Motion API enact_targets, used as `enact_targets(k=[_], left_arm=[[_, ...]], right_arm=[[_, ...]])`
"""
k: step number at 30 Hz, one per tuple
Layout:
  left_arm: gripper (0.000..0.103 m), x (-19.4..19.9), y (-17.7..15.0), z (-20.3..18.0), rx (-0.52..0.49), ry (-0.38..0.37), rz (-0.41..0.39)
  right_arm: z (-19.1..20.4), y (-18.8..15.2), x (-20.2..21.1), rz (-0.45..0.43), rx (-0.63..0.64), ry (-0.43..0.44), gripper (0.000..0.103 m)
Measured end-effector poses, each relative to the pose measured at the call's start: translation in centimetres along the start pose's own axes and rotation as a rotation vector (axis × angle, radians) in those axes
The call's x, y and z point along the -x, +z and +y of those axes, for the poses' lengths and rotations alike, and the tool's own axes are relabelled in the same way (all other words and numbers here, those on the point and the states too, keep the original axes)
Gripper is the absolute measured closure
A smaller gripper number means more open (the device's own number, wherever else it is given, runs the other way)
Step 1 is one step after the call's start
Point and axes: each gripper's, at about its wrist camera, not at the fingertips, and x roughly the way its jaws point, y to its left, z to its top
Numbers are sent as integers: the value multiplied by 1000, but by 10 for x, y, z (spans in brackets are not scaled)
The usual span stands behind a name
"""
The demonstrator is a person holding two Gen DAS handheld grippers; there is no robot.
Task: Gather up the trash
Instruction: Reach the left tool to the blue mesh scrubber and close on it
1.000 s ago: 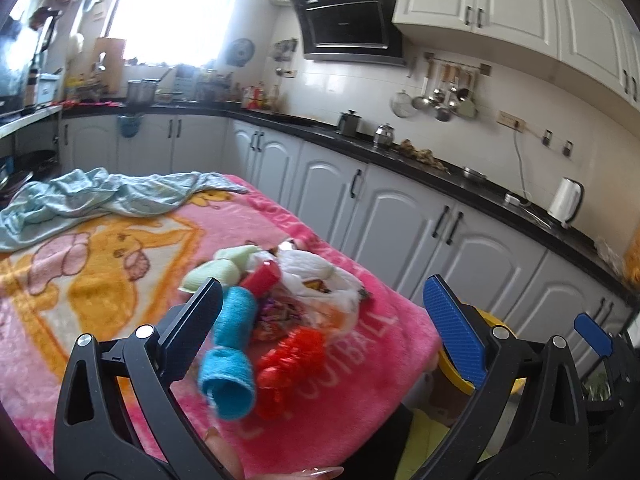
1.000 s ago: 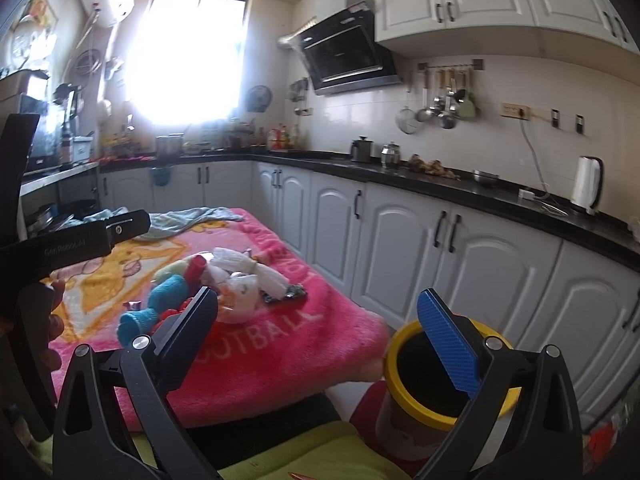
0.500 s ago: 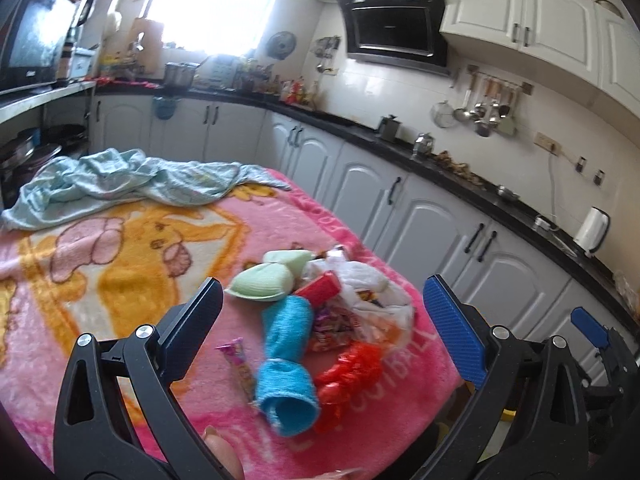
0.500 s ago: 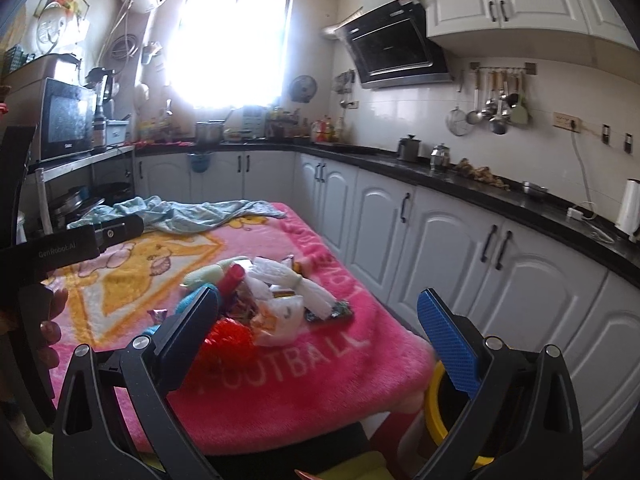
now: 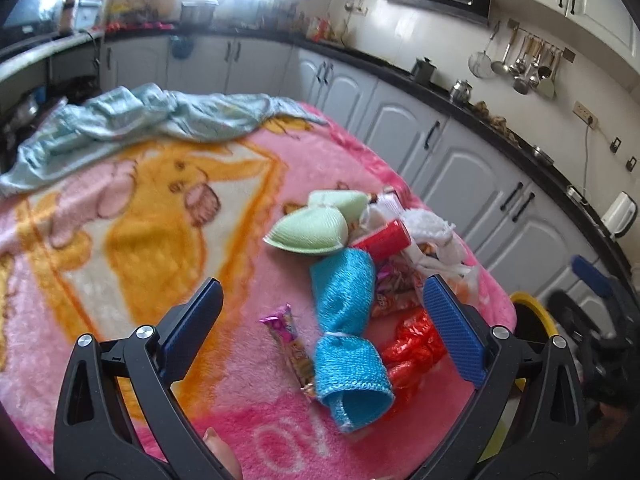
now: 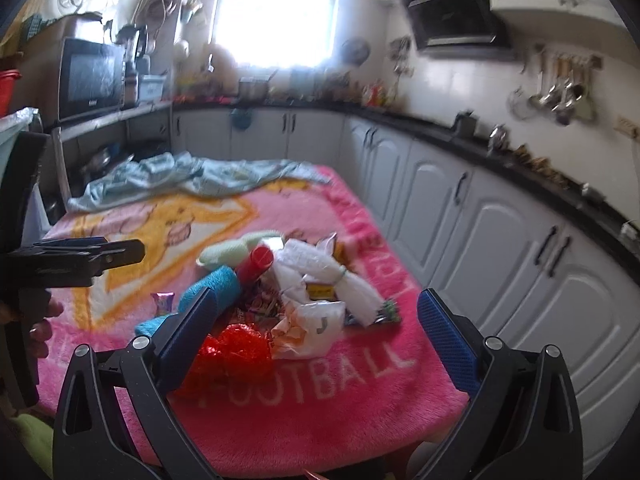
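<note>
My left gripper point(image 5: 318, 318) hangs spread wide and empty over the blue knitted sleeve point(image 5: 347, 336) at lower centre; my right gripper point(image 6: 316, 330) is likewise apart, framing the trash pile point(image 6: 308, 292) mid-frame. It lies on a pink blanket point(image 6: 280, 408) reading "FOOTBALL". A yellow-rimmed bin point(image 5: 536, 316) sits at the right edge.
</note>
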Motion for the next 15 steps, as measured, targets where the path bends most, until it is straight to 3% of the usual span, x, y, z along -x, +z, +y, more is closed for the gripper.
enact_targets(k=[5, 8, 14, 15], left_arm=[[11, -22, 0, -6, -36, -20, 57], [16, -39, 1, -8, -43, -39, 102], [23, -69, 5, -16, -64, -79, 179], [28, -72, 6, -17, -63, -84, 189]], right_arm=[[-14, 6, -47, 99, -24, 12, 6], [-18, 10, -69, 126, -6, 16, 6], [-12, 22, -111, 181, 104, 41, 7], [-11, 23, -117, 192, 124, 44, 7]])
